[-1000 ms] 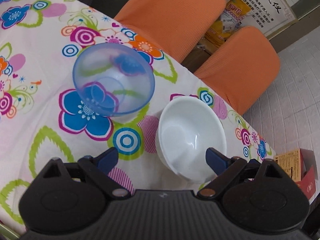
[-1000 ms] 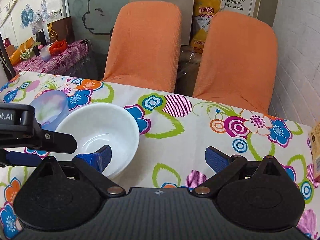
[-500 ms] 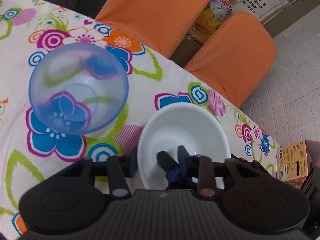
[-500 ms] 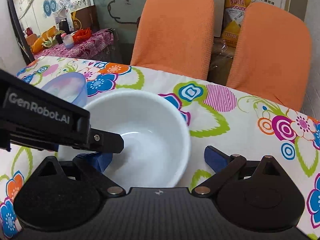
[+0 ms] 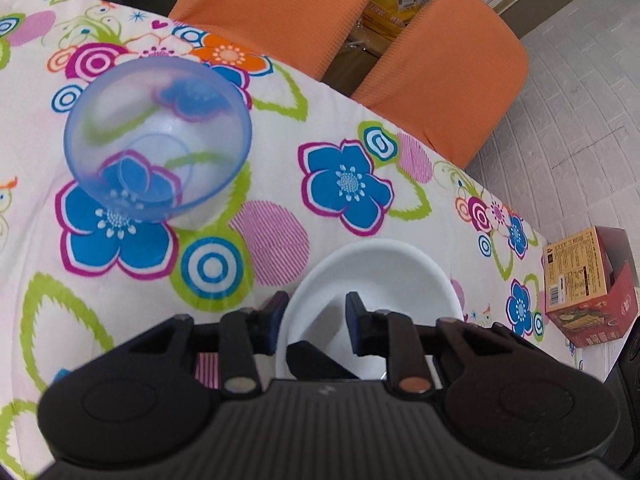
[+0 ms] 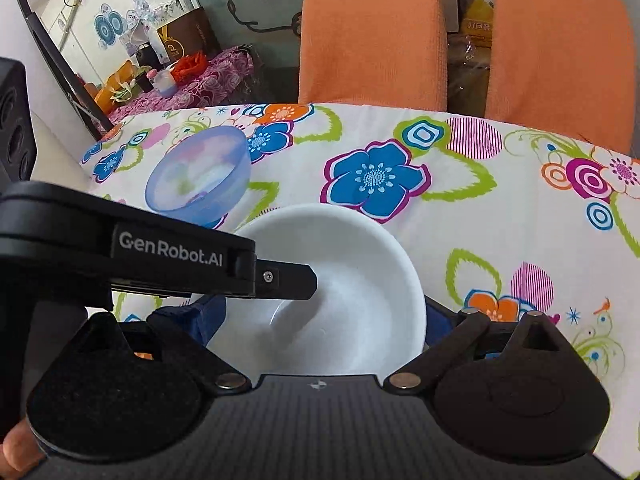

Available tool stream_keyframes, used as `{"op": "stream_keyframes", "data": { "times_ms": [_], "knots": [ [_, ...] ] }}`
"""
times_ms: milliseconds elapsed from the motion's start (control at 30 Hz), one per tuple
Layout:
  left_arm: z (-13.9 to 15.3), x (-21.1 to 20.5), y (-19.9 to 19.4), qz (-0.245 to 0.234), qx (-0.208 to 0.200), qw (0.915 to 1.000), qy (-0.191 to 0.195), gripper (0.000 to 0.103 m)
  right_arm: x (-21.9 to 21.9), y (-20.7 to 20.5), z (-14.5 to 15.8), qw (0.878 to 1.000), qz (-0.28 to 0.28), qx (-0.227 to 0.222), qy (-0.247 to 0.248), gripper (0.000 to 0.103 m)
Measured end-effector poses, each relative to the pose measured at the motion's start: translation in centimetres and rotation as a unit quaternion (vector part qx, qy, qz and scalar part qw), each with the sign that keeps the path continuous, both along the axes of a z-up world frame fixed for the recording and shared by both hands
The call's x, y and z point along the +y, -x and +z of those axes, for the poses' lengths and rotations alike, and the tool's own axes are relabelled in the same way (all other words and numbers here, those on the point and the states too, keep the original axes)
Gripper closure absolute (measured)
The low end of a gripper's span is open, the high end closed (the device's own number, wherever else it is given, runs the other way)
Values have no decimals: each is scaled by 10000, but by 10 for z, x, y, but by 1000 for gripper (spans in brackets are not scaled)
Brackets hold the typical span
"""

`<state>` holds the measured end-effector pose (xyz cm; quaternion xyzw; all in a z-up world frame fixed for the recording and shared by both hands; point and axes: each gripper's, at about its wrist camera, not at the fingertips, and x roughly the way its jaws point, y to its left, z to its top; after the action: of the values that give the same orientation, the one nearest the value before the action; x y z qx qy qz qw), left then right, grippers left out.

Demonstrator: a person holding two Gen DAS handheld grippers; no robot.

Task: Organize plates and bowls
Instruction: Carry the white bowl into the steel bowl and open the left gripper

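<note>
My left gripper (image 5: 316,322) just clamped the white bowl's (image 5: 380,264) rim and lifted it; blue bowl (image 5: 158,142) at 10 o'clock is next. Right gripper (image 6: 320,320) open.

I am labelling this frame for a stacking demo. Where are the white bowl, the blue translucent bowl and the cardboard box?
white bowl (image 6: 352,280), right wrist view, on its inner wall.
blue translucent bowl (image 5: 160,136), left wrist view, on its inside, near the middle.
cardboard box (image 5: 576,276), left wrist view, on its printed top face.

I count two bowls: one white bowl (image 5: 384,264) and one clear blue bowl (image 5: 156,140). I see two orange chairs (image 5: 444,76) and one box (image 5: 580,284).
</note>
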<state>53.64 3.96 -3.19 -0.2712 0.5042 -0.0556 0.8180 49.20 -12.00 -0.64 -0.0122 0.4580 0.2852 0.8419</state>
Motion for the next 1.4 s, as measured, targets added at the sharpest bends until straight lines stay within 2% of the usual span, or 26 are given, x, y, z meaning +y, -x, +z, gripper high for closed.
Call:
{"op": "stream_keyframes", "data": {
  "times_ms": [167,333,500,533,633,833,933,1000,1200,1300,1400],
  "knots": [
    [-4,-1,17,-135,105,9997,181,81,-8,20,4,9991,-55,-327,277,17],
    [1,2,25,-124,-35,9999,63,82,-23,23,-1,9970,-233,-497,544,17],
    [-4,-9,25,-287,-36,9996,-28,83,-16,29,-16,9992,54,-277,288,21],
    [-3,-12,26,-303,-53,9995,-80,82,-12,33,-16,9993,60,-284,245,21],
    [-3,-13,24,-372,23,9993,83,82,-9,38,-5,9989,74,-397,223,21],
    [0,-17,28,-483,208,9985,116,82,-20,38,-3,10000,1,6,69,21],
    [0,-15,35,-486,139,9987,13,82,-38,45,0,9987,-357,-302,226,19],
    [1,-14,39,-502,72,9986,-143,82,-49,57,2,9968,-431,-541,404,19],
    [-1,-19,48,-738,-4,9970,-247,82,-57,78,-11,9894,-583,-1095,750,19],
    [0,-23,52,-852,-106,9955,-409,81,-61,74,-18,9908,-593,-1060,595,20],
    [1,-25,53,-917,-122,9947,-454,81,-68,70,-20,9940,-565,-927,158,23]
  ]
}}
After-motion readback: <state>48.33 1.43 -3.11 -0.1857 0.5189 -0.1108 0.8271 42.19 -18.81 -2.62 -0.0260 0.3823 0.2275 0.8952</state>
